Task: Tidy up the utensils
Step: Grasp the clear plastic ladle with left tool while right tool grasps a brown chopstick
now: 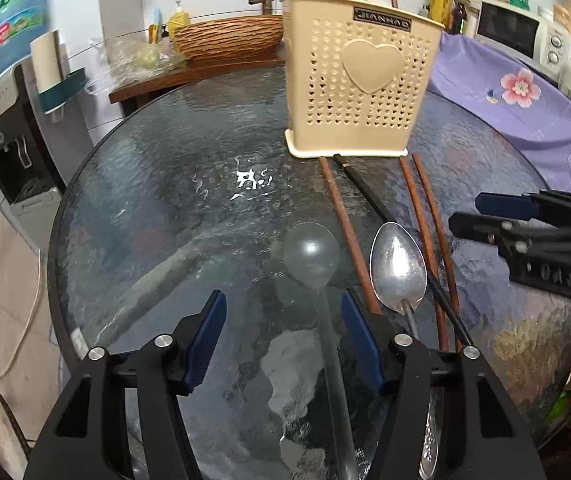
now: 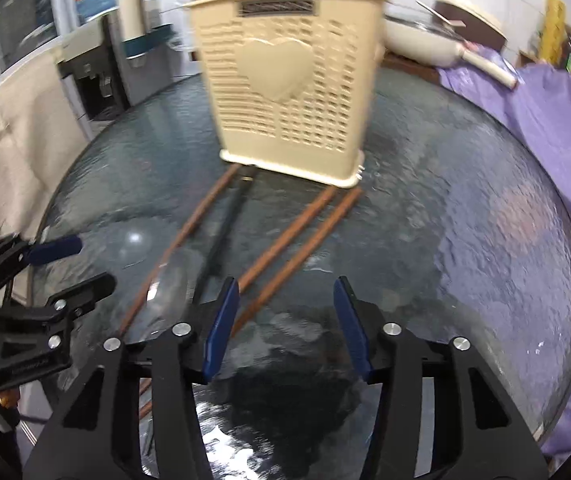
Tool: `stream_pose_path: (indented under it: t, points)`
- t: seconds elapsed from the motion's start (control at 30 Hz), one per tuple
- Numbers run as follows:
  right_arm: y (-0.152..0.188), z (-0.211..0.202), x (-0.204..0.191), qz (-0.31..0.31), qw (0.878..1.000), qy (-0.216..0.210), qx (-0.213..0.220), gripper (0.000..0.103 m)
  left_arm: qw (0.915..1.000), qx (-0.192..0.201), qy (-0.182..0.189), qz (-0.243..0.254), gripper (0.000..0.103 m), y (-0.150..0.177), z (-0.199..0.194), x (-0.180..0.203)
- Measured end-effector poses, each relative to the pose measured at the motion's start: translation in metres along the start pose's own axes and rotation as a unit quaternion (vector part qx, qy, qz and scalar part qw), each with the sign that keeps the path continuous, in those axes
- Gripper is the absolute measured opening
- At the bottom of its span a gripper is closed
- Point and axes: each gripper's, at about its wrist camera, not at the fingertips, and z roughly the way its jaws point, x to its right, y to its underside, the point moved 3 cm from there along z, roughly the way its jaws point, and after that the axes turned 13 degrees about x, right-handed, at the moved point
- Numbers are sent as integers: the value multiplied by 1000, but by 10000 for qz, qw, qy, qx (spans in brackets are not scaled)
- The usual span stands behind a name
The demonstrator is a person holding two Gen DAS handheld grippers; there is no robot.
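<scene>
A cream perforated utensil holder with a heart stands on the round glass table; a few utensils stick out of its top. It also shows in the right wrist view. In front of it lie a clear plastic spoon, a metal spoon, brown chopsticks and a black chopstick. My left gripper is open, its jaws either side of the clear spoon's handle. My right gripper is open and empty, with brown chopsticks just ahead; it shows at the right in the left wrist view.
A wooden counter with a woven basket stands behind the table. A purple flowered cloth covers the right side, with a microwave behind. A water dispenser stands at the left. A white pan sits at the back.
</scene>
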Motion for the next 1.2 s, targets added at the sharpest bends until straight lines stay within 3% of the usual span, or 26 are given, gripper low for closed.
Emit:
stream_pose_path:
  t: [0.27,0.83,1.2]
  points:
    - [-11,23,4,276,9992,90,-257,37,9999,-39,7,145,55,-3,6,8]
    - [-37,62,4,-5,9977,463,-500,19,9997,-117,-11,202,53,-2,15,8]
    - [-34,59,12,-268,9983,95,-500,17,9996,-116,-30,249,50,-11,26,10]
